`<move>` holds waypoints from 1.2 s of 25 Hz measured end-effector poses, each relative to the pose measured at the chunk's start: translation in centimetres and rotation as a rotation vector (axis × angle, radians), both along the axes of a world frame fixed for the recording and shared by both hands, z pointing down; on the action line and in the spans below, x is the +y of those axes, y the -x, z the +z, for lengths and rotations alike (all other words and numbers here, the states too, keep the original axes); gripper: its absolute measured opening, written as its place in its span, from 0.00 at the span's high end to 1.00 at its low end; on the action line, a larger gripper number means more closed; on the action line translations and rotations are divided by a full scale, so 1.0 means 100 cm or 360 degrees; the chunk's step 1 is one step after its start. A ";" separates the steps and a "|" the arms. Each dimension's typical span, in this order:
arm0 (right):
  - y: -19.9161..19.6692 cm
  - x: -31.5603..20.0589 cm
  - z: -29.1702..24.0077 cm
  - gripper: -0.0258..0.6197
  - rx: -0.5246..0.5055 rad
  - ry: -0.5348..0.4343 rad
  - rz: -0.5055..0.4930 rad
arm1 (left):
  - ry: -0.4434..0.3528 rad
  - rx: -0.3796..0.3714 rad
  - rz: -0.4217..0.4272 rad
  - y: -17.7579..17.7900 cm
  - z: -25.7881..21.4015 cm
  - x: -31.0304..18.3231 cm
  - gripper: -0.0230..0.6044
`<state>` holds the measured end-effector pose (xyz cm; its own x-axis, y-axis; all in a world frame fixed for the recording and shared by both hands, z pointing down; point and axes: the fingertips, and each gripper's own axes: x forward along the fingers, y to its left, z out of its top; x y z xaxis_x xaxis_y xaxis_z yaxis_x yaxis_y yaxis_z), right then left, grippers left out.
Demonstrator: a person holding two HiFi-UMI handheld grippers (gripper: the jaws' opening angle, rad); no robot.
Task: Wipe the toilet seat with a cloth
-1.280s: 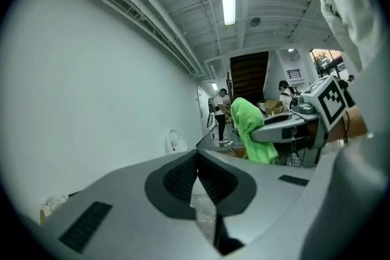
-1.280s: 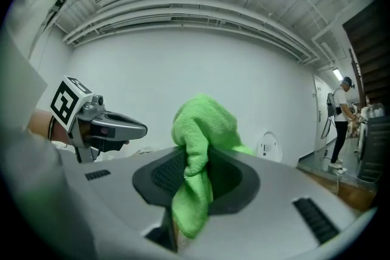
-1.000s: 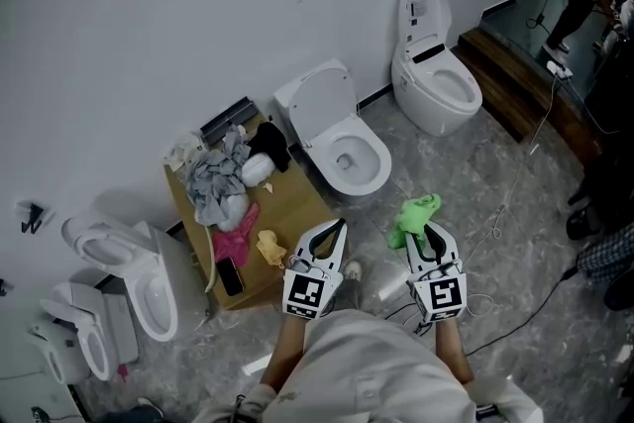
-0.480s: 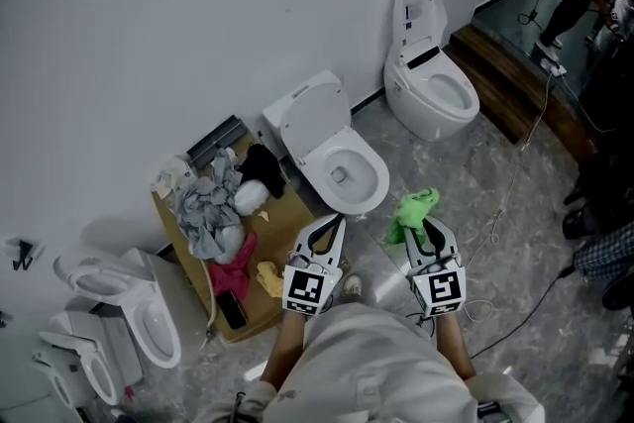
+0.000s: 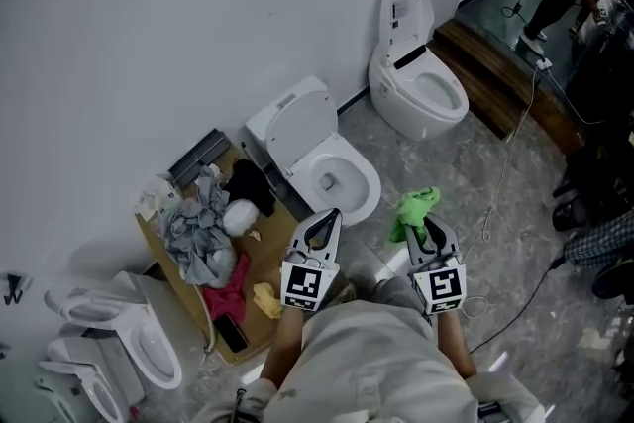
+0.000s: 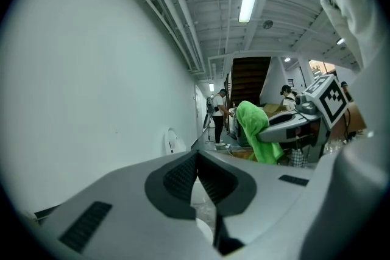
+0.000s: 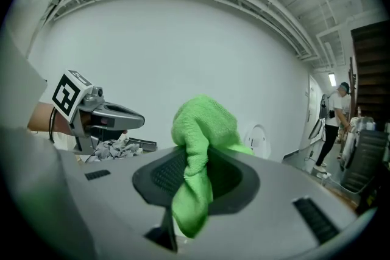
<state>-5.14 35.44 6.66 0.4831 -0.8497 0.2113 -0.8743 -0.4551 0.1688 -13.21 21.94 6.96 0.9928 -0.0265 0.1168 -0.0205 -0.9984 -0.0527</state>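
A white toilet (image 5: 330, 175) stands on the floor ahead of me, its lid up and its seat (image 5: 359, 198) ringing the bowl. My right gripper (image 5: 426, 231) is shut on a green cloth (image 5: 413, 210), held near the floor right of that bowl; in the right gripper view the cloth (image 7: 200, 158) bunches between the jaws. My left gripper (image 5: 325, 227) hangs just in front of the bowl's near rim, jaws shut with nothing in them (image 6: 196, 175). The left gripper view also catches the cloth (image 6: 256, 131) off to the right.
A second white toilet (image 5: 414, 84) stands farther right by the wall. A cardboard box (image 5: 174, 267) at the left holds rags and a phone. More toilets (image 5: 129, 337) lie at the lower left. Cables (image 5: 507, 183) trail over the floor; a dark wooden step (image 5: 505, 79) sits at the right.
The view has shifted, so the toilet and the box now sit lower and nearer to both grippers. The grippers keep their pose, the cloth still held.
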 end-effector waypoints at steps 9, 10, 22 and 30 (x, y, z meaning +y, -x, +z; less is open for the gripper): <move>-0.038 -0.024 0.013 0.81 -0.0002 0.0009 -0.0050 | 0.0006 0.0003 -0.0041 -0.034 0.006 -0.024 0.94; -0.045 -0.028 0.014 0.81 -0.0006 0.0011 -0.0061 | 0.0007 0.0001 -0.0055 -0.038 0.007 -0.026 0.94; -0.145 -0.104 0.037 0.81 -0.0152 0.0056 -0.0477 | 0.0038 -0.0088 -0.0453 -0.114 0.013 -0.077 0.94; -0.196 -0.165 0.047 0.81 -0.0189 0.0107 -0.0928 | 0.0100 -0.0188 -0.0880 -0.140 0.022 -0.107 0.94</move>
